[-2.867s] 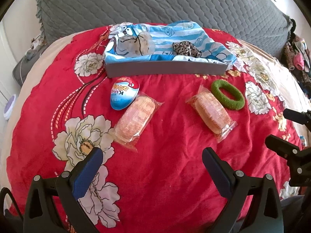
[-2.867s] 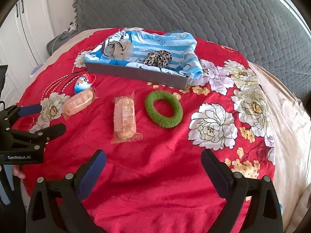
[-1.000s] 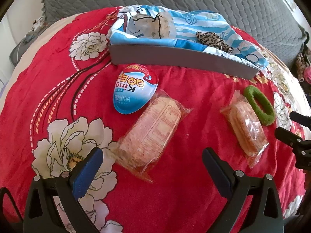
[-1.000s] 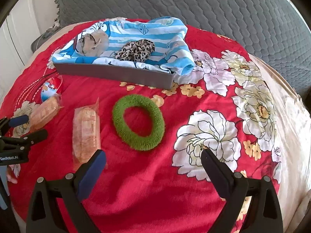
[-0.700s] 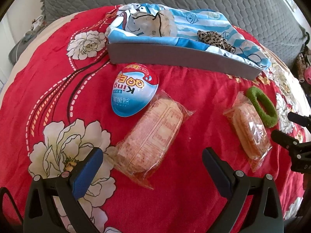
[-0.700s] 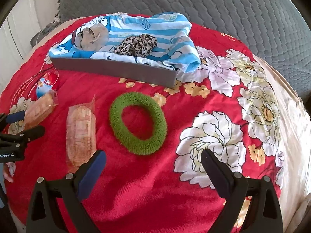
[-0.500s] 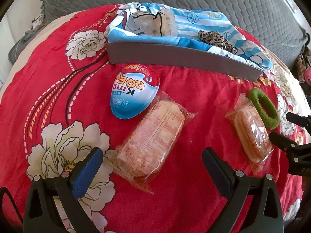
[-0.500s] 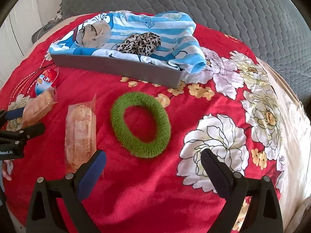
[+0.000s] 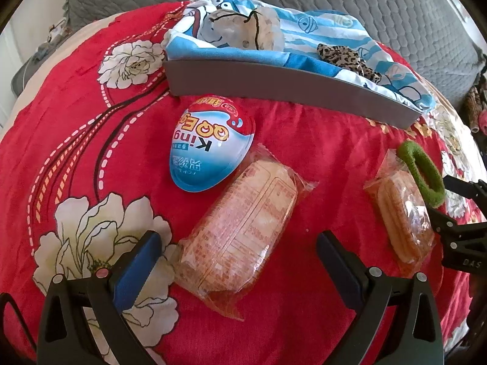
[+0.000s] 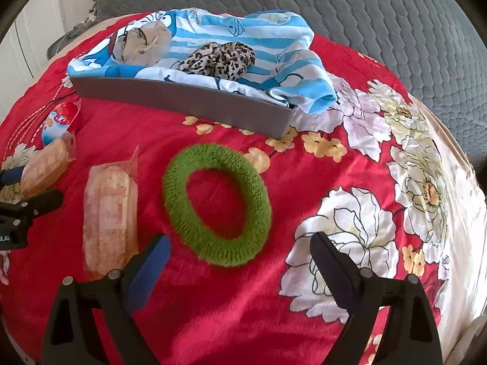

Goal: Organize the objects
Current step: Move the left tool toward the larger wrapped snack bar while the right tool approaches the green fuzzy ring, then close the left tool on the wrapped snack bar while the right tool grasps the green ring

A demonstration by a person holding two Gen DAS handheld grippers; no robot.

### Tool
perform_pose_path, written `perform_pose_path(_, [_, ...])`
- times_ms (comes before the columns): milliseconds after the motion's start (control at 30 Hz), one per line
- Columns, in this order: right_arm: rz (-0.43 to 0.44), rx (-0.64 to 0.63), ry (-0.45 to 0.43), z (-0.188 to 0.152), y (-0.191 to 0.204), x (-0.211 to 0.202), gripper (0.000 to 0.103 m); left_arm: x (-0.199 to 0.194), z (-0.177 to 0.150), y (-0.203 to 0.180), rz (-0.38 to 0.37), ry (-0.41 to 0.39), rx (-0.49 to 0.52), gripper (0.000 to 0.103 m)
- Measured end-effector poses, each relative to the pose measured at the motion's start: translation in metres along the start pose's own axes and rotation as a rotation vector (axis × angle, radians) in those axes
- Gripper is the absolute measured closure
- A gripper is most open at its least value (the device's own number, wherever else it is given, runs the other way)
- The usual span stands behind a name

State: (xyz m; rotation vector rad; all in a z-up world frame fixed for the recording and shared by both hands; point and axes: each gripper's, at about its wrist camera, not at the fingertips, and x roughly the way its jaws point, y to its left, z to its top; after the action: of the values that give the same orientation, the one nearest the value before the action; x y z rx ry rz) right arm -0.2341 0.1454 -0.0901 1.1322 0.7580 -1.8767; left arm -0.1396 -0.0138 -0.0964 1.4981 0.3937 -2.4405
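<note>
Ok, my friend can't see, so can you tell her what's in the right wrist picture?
An open right tool hovers over a fuzzy green ring lying on a red flowery blanket. A wrapped snack lies left of the ring, and behind them a grey tray holds a blue striped cloth with a leopard-print scrunchie on it.

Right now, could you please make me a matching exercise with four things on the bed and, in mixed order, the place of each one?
Things:
1. green ring
2. leopard scrunchie
3. egg-shaped pack
4. left snack packet

Places:
A. in the grey tray, on the striped cloth
B. ahead of the open left gripper
C. ahead of the open right gripper
D. just in front of the tray's left end

Pairs: 1-C, 2-A, 3-D, 4-B
</note>
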Motion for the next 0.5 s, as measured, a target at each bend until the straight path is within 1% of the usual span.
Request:
perform_pose_path(133, [0.003, -0.004, -0.004, 0.0014, 0.0004, 0.0036, 0.013, 0.0036, 0.0021, 0.0003, 0.000, 0.001, -0.004, 0.002])
perform_pose_path(233, [0.008, -0.001, -0.011, 0.0033, -0.0001, 0.0042, 0.019, 0.0046, 0.0031, 0.0009, 0.002, 0.001, -0.004, 0.001])
perform_pose_path(333, [0.014, 0.002, -0.010, 0.0032, -0.0004, 0.0049, 0.023, 0.0051, 0.0036, 0.0009, 0.001, 0.002, -0.001, 0.002])
perform_pose_path(500, [0.030, 0.005, -0.013, 0.0029, -0.0005, 0.0058, 0.030, 0.0051, 0.0043, 0.0019, -0.002, 0.005, -0.009, 0.005])
